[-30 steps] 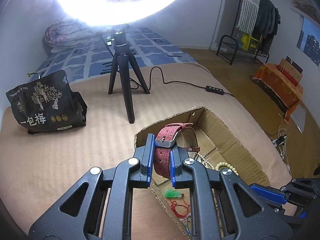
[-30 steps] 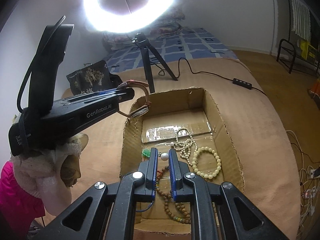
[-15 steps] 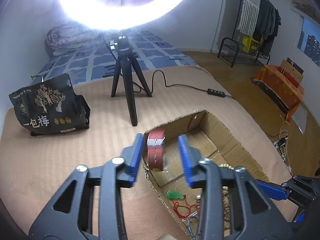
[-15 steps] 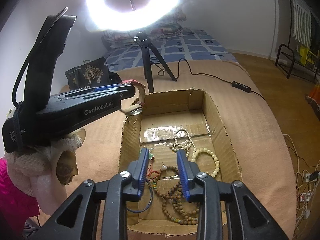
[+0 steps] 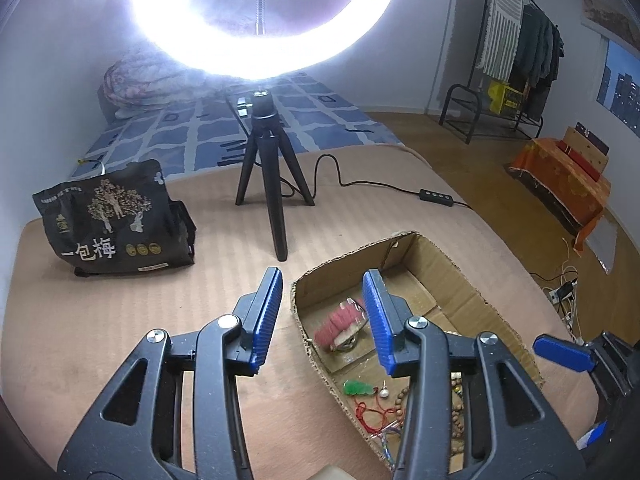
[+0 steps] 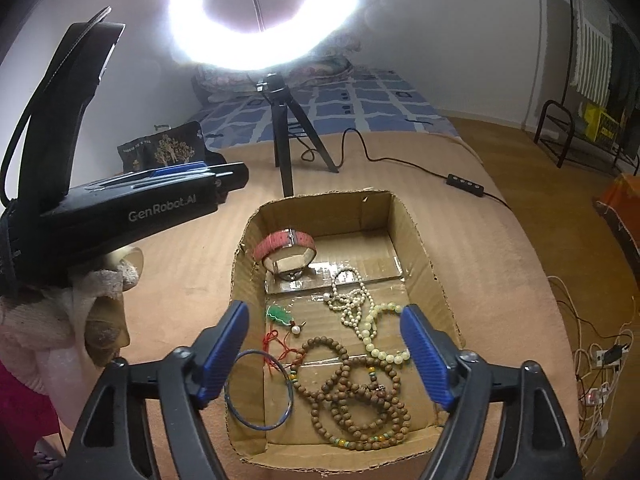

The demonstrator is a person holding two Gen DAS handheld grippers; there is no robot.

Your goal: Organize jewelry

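A cardboard box (image 6: 416, 232) on the tan bed cover holds the jewelry. A red-strapped watch (image 6: 286, 242) lies in its far left corner, also seen as the watch (image 5: 340, 326) just below my left gripper (image 5: 322, 316), which is open and empty. Beneath my right gripper (image 6: 326, 344) lie a blue bangle (image 6: 258, 392), a green pendant (image 6: 278, 315), white pearls (image 6: 352, 300), pale green beads (image 6: 380, 336) and brown wooden beads (image 6: 360, 400). The right jaws are opening wide over the box's near end, with nothing between them.
A ring light on a black tripod (image 5: 268, 184) stands beyond the box, its cable and switch (image 5: 436, 196) trailing right. A black printed bag (image 5: 112, 220) sits at the far left. A gloved hand (image 6: 60, 320) holds the left gripper's body (image 6: 132, 208).
My left gripper opened and the red watch dropped from it into the box's corner. My right gripper went from shut to wide open, and the blue bangle now lies flat in the box.
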